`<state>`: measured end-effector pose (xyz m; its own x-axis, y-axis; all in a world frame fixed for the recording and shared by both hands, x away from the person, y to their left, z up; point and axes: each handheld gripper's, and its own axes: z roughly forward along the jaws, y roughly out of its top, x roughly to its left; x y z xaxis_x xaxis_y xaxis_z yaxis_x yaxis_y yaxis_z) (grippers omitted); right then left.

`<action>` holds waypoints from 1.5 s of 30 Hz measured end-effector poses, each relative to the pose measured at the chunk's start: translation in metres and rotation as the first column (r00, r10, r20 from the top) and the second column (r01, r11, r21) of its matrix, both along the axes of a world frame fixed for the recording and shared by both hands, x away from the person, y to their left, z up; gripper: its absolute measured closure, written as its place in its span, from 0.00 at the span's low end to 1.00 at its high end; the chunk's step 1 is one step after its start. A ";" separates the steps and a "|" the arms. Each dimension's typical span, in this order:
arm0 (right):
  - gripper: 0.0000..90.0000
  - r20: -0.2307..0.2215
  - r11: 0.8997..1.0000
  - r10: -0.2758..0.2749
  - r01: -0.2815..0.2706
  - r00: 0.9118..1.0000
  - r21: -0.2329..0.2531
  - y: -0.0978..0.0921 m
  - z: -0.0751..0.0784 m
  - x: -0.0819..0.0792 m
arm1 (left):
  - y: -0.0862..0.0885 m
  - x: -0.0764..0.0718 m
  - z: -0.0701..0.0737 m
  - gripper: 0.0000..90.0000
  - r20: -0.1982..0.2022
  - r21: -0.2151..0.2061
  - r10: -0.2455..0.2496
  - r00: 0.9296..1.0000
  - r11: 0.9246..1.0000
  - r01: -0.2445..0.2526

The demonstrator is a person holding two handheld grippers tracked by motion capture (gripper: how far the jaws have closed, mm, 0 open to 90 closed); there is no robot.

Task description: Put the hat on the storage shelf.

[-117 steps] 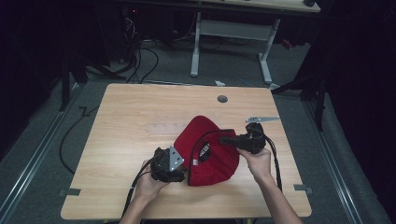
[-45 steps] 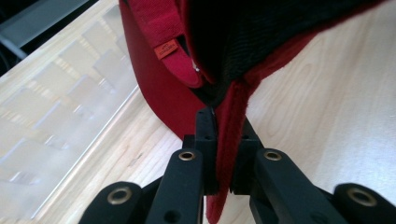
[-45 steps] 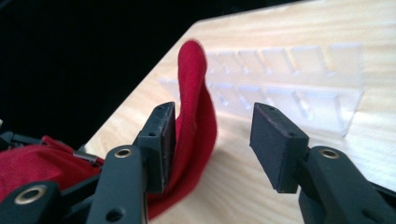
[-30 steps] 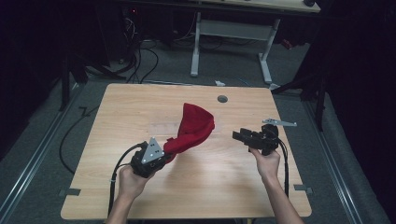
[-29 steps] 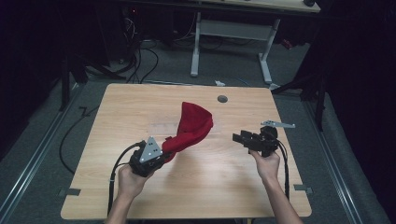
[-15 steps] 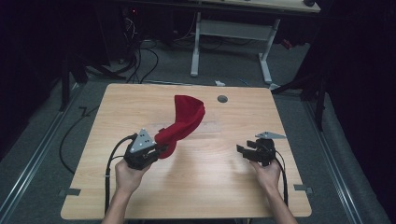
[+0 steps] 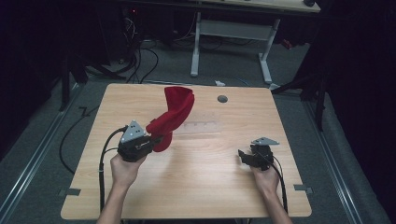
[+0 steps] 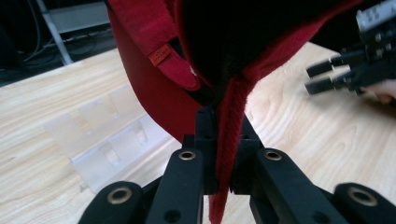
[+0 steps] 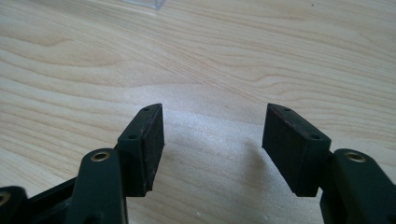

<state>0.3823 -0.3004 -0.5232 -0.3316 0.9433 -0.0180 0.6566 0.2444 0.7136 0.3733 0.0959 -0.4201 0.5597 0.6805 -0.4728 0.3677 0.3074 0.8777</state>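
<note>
The left gripper (image 7: 156, 138) pinches the edge of a red fabric cap (image 7: 173, 114), lifted above the pale wooden surface (image 7: 210, 172). The right gripper's (image 9: 212, 140) jaws are spread, holding nothing, just over the surface.

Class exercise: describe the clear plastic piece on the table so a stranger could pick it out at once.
Start at the wooden table and go to its middle. Just right of the red cap held up by the left gripper lies the clear plastic rack. It is see-through, almost blending into the wood.
</note>
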 end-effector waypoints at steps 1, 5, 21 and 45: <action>0.42 -0.002 1.000 -0.002 0.002 1.000 -0.004 0.000 -0.002 0.000 | 0.000 0.000 0.000 0.94 0.000 0.000 0.000 1.000 1.000 0.000; 0.40 0.015 1.000 -0.007 0.007 1.000 0.005 -0.002 -0.007 -0.001 | 0.005 0.006 0.001 0.94 -0.007 -0.020 0.037 0.999 0.999 -0.037; 0.40 0.016 1.000 -0.010 0.010 1.000 0.004 -0.002 -0.008 -0.001 | 0.015 0.029 0.014 0.94 0.021 -0.045 0.127 0.992 0.991 -0.126; 0.39 0.016 1.000 -0.008 0.008 1.000 0.004 -0.001 -0.008 -0.001 | 0.016 0.074 -0.001 0.94 0.040 -0.029 0.237 0.971 0.971 -0.236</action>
